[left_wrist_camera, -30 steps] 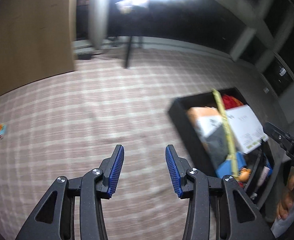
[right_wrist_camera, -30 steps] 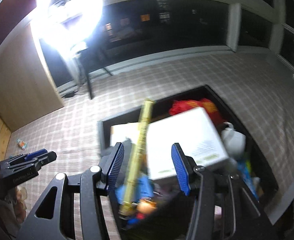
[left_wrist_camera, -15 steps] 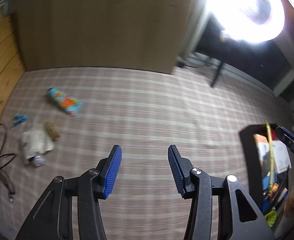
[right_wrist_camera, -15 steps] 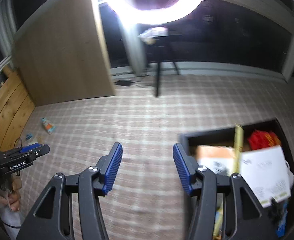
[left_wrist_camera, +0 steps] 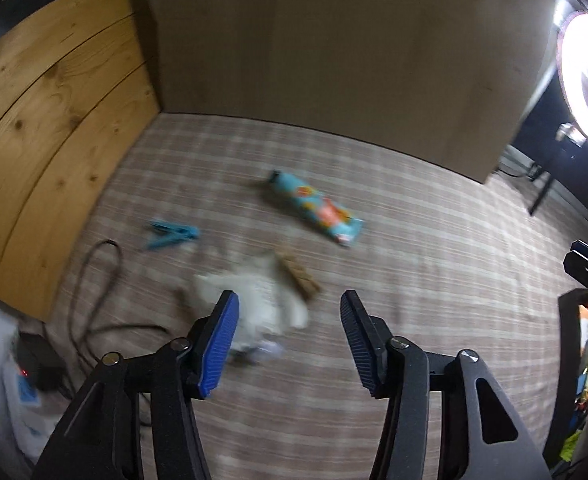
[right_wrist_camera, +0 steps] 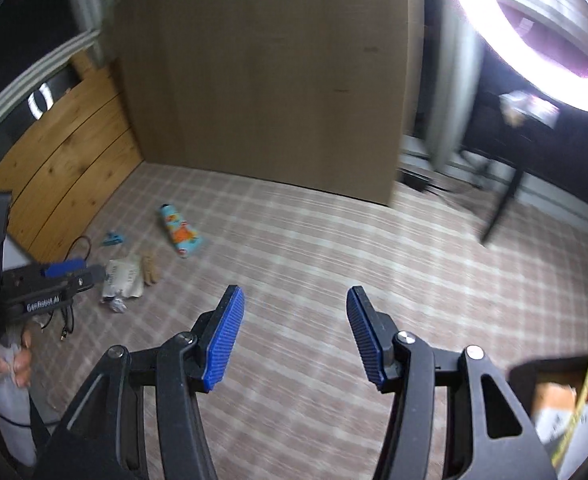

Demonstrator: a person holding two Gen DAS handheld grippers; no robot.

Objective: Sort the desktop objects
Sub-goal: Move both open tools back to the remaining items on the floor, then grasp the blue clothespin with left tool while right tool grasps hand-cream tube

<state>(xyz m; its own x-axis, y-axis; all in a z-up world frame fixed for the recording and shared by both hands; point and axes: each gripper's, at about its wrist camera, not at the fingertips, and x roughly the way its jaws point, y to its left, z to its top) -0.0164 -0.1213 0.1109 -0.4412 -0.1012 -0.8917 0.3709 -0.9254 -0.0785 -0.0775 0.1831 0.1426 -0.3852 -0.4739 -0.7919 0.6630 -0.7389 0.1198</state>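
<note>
Reach phase of the sort: our left gripper (left_wrist_camera: 287, 338) and right gripper (right_wrist_camera: 294, 334) both hold their fingers spread wide with nothing between them, above the plaid-covered counter (left_wrist_camera: 434, 260). The loose things lie ahead of the left fingers: a white crumpled wrapper (left_wrist_camera: 253, 300) just beyond the left fingertip, a brown snack bar (left_wrist_camera: 300, 276) touching it, a teal printed tube (left_wrist_camera: 318, 210) farther ahead, and a blue clip (left_wrist_camera: 169, 234) off to the left. The black bin (right_wrist_camera: 550, 396) sits low to the right of the right fingers; we judge the next move calls for lowering the left fingers around one item.
</note>
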